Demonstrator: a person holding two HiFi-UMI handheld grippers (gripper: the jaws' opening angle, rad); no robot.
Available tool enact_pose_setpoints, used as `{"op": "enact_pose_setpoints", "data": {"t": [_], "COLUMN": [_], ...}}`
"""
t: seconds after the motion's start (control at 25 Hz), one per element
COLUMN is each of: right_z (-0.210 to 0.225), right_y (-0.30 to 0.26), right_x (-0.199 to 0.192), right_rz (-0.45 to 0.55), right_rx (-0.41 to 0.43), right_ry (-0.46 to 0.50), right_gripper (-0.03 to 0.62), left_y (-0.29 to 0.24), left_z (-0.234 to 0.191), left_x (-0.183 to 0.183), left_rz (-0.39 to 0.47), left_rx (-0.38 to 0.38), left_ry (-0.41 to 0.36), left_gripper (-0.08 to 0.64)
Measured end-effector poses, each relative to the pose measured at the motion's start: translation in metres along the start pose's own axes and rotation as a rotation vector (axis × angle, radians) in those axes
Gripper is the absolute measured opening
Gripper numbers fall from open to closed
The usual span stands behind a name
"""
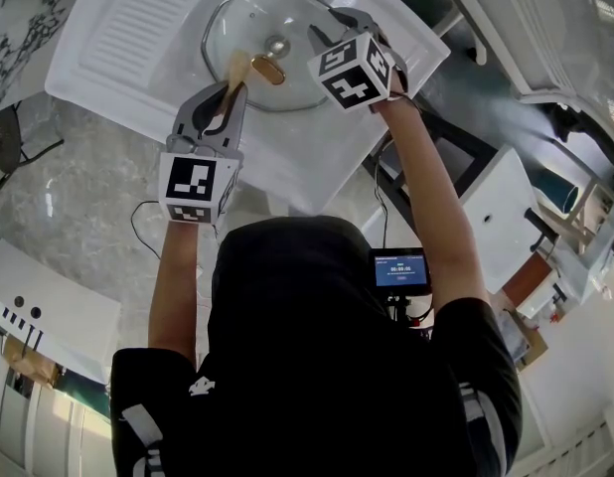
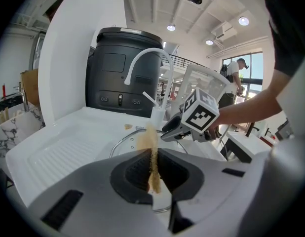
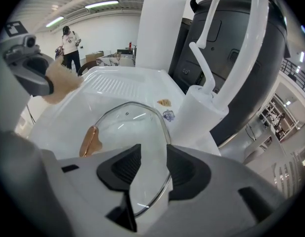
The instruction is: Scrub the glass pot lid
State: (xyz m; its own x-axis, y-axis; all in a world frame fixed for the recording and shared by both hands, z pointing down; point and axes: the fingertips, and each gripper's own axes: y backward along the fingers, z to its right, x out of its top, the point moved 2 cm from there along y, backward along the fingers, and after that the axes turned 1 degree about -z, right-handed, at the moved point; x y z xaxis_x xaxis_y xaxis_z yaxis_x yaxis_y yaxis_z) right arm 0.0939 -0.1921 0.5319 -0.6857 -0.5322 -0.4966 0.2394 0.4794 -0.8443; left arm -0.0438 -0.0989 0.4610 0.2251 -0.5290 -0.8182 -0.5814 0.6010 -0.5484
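The left gripper point(image 2: 153, 171) is clamped shut on a thin tan scrub pad point(image 2: 149, 143), which stands up out of the jaws and reaches toward the lid. Only the pad's lower edge is pinched. Under sideways scrubbing load it could fold over or pull free.

The right gripper point(image 3: 150, 168) stands with its jaws well apart. The steel rim of the glass pot lid point(image 3: 127, 127) runs through the gap, and neither pad appears to press on it. I judge the lid unrestrained at present.

The lid lies in the basin of the white sink point(image 1: 128, 28), with a copper-brown piece point(image 3: 90, 141) on it, probably its handle. Whether the lid sits flat or leans on the basin wall cannot be settled from these views.

Principal hazard: if the pad bears down before the rim is gripped, the lid may slide or spin on the slick basin. It could then strike the base of the faucet point(image 3: 199, 100) just beyond and chip. A grip closed off-centre could also tip the lid.
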Motion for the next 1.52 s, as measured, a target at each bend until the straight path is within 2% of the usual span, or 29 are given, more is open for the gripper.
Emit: {"op": "enact_pose_setpoints", "data": {"t": [0.56, 1.52], "right_z": [-0.004, -0.005], "right_y": [-0.013, -0.015], "right_x": [0.009, 0.008], "right_rz": [0.012, 0.022], "right_rx": [0.033, -0.007], "right_ry": [0.028, 0.025], "right_gripper": [0.196, 0.195], "left_y": [-0.001, -0.006], "left_z": [-0.007, -0.013], "left_x": [-0.012, -0.022], "left_rz": [-0.007, -0.033], "left_rx": [0.028, 0.039], "left_ry": [-0.012, -0.014], "left_gripper": [0.017, 0.017]}}
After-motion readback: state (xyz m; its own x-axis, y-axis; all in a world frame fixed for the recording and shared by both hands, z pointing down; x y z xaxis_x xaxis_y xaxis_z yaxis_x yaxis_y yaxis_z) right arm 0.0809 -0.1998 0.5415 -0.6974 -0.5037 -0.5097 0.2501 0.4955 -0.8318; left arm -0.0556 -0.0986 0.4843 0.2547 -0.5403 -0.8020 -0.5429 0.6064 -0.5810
